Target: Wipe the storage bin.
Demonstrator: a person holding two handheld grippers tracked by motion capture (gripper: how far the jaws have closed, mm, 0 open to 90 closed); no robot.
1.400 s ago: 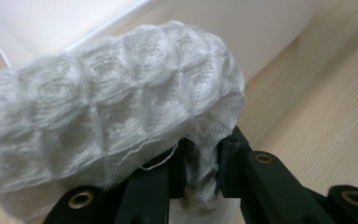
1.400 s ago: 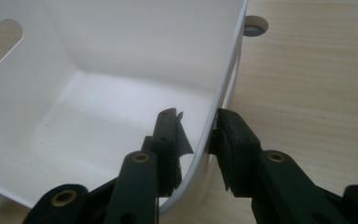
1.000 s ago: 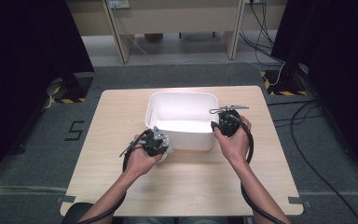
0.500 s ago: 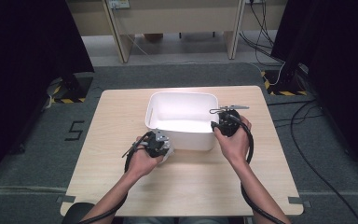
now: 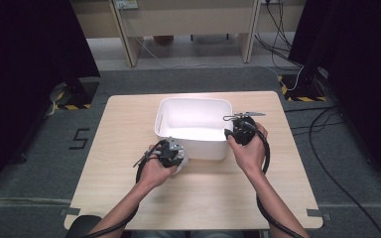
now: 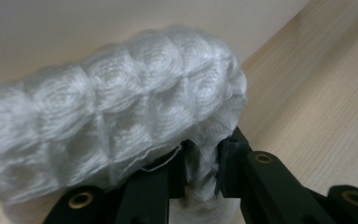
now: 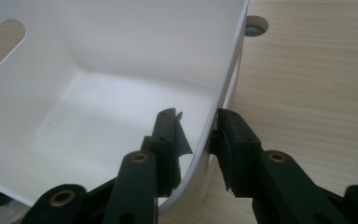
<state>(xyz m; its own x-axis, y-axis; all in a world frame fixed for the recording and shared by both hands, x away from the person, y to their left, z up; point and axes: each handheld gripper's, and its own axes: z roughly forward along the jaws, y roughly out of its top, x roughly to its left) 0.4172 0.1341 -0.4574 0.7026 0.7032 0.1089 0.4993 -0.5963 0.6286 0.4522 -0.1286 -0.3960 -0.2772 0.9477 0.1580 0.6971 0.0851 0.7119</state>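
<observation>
**Cloth pinched at bin's near wall; bin rim clamped**

Left gripper (image 6: 200, 175): jaws are closed nearly to their limit, and a fold of the white waffle-weave cloth (image 6: 116, 116) is pinched between the pads. In the left gripper view the rest of the cloth is bunched into a roll above the jaws, with the bin's outer wall directly behind it.

Right gripper (image 7: 198, 140): jaws are part closed across the white bin (image 7: 121, 93), one jaw inside the wall, one outside. Both pads appear to sit against the rim at the corner; firm contact is judged likely, not certain.

Change over the last second: almost none is noted. In the high view both hands are found where they were, the left gripper (image 5: 171, 152) shifted only slightly, and neither jaw opening has altered. This is read as a pause: the bin is steadied and the cloth gripped but not yet lifted over the rim.

Cloth position: on the table (image 5: 129, 124), touching the bin's near wall at about 7 o'clock from the bin's centre. Its long axis is judged to run along that wall, roughly 9 to 3 o'clock; neither end can be told as leading.
</observation>
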